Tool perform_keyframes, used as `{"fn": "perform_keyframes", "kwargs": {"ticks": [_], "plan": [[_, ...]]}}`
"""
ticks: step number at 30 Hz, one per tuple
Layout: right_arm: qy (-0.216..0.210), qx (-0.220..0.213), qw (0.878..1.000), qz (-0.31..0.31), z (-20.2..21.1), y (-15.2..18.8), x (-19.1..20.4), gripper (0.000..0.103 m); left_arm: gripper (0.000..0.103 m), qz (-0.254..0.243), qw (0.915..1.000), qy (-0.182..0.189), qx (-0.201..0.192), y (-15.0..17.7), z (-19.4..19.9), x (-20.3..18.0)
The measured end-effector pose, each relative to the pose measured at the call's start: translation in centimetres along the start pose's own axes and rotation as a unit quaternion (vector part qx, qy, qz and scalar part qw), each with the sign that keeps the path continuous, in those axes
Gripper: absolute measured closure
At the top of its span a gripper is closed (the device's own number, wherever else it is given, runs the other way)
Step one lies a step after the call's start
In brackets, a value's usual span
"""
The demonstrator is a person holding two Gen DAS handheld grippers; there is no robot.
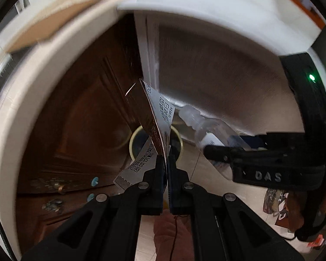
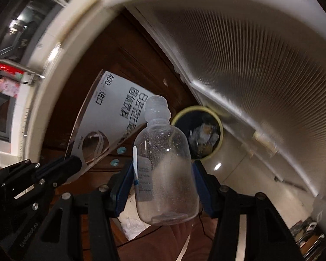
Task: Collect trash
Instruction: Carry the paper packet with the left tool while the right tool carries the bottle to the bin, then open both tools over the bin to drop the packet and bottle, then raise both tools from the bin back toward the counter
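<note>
My left gripper (image 1: 166,161) is shut on a flat white and brown drink-powder wrapper (image 1: 154,117), which stands up from the pads. Beyond it, partly hidden by the wrapper, is a dark trash bin with a yellow rim (image 1: 132,143). My right gripper (image 2: 163,169) is shut on a clear plastic bottle (image 2: 163,152) with its cap pointing away; droplets cling inside. The bin (image 2: 221,134) lies just past the bottle and holds crumpled trash. In the right wrist view the left gripper (image 2: 74,163) and its wrapper (image 2: 115,113) sit at the left. The bottle (image 1: 206,128) and right gripper (image 1: 219,152) also show in the left wrist view.
A white round table edge (image 1: 54,69) arcs overhead. Behind the bin stand a brown wooden cabinet door (image 2: 102,50) and a ribbed white panel (image 2: 260,69). The floor (image 2: 245,174) is pale tile. A person's brown-clad leg (image 1: 171,235) and a thin cable lie below the grippers.
</note>
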State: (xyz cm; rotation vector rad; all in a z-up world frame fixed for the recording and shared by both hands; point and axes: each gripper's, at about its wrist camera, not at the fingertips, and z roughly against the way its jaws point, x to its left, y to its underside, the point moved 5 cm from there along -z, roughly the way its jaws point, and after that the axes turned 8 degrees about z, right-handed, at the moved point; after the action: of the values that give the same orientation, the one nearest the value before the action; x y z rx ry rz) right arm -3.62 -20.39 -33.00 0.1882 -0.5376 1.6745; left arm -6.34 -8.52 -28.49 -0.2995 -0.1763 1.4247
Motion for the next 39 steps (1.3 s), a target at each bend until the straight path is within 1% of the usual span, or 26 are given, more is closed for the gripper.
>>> {"fn": "perform_keyframes", "kwargs": {"ticks": [4,6,10,14,15,16,17,18,19,20,23,25,29,32,36,38,39], "plan": [[0.013,0.028,0.999,-0.02,-5.3,0.4,-1.9,0.048,0.102,0.013,0.9996,0.008,0.024,0.0,-6.0,1.5],[0.02,0.034,0.999,-0.026,-7.2,0.4,-2.8,0.048,0.101,0.016,0.9992,0.013,0.034,-0.2,-8.6,2.0],[0.03,0.042,0.997,-0.049,-11.5,-0.1,-4.7,0.048,0.101,0.007,0.9988,0.012,0.047,-1.0,-14.0,2.9],[0.039,0.043,0.996,-0.063,-15.5,-1.4,-6.4,0.047,0.1,-0.007,0.9982,0.011,0.059,-1.7,-18.7,3.6],[0.041,0.042,0.996,-0.063,-16.3,-1.7,-6.4,0.046,0.098,-0.011,0.998,0.009,0.061,-1.6,-19.5,3.7],[0.042,0.044,0.996,-0.059,-17.3,-2.2,-6.5,0.045,0.091,-0.02,0.9978,0.002,0.063,-1.6,-20.5,3.7],[0.049,0.045,0.996,-0.056,-18.0,-2.5,-6.5,0.045,0.081,-0.026,0.9977,-0.002,0.062,-2.3,-21.5,4.0],[0.058,0.046,0.996,-0.052,-18.4,-2.7,-6.5,0.045,0.075,-0.034,0.9976,-0.006,0.059,-2.4,-22.0,4.1],[0.068,0.045,0.996,-0.046,-19.0,-3.1,-6.7,0.045,0.061,-0.041,0.9975,-0.008,0.057,-2.5,-22.3,4.3],[0.069,0.042,0.996,-0.043,-19.2,-3.3,-6.7,0.045,0.053,-0.046,0.9974,-0.009,0.055,-2.7,-22.5,4.5],[0.072,0.032,0.996,-0.043,-19.4,-3.8,-7.0,0.044,0.044,-0.052,0.9971,-0.011,0.054,-2.9,-23.1,5.0],[0.074,0.023,0.996,-0.046,-18.9,-3.8,-7.3,0.04,0.044,-0.047,0.997,-0.014,0.059,-3.0,-23.6,5.6],[0.089,0.0,0.995,-0.041,-17.5,-3.9,-7.0,0.04,0.044,-0.029,0.9976,-0.017,0.06,-3.4,-23.0,6.8],[0.095,-0.007,0.995,-0.037,-16.5,-3.9,-6.4,0.04,0.044,-0.018,0.9979,-0.019,0.059,-3.7,-22.1,7.0],[0.096,-0.014,0.995,-0.037,-14.2,-3.6,-5.3,0.04,0.043,-0.013,0.9978,-0.02,0.062,-3.6,-20.0,6.7],[0.095,-0.016,0.994,-0.041,-12.6,-3.4,-4.7,0.04,0.043,-0.012,0.9979,-0.017,0.061,-3.5,-18.1,6.3],[0.093,-0.017,0.995,-0.043,-12.4,-3.3,-4.7,0.04,0.043,-0.012,0.998,-0.015,0.06,-3.5,-17.2,6.2]]}}
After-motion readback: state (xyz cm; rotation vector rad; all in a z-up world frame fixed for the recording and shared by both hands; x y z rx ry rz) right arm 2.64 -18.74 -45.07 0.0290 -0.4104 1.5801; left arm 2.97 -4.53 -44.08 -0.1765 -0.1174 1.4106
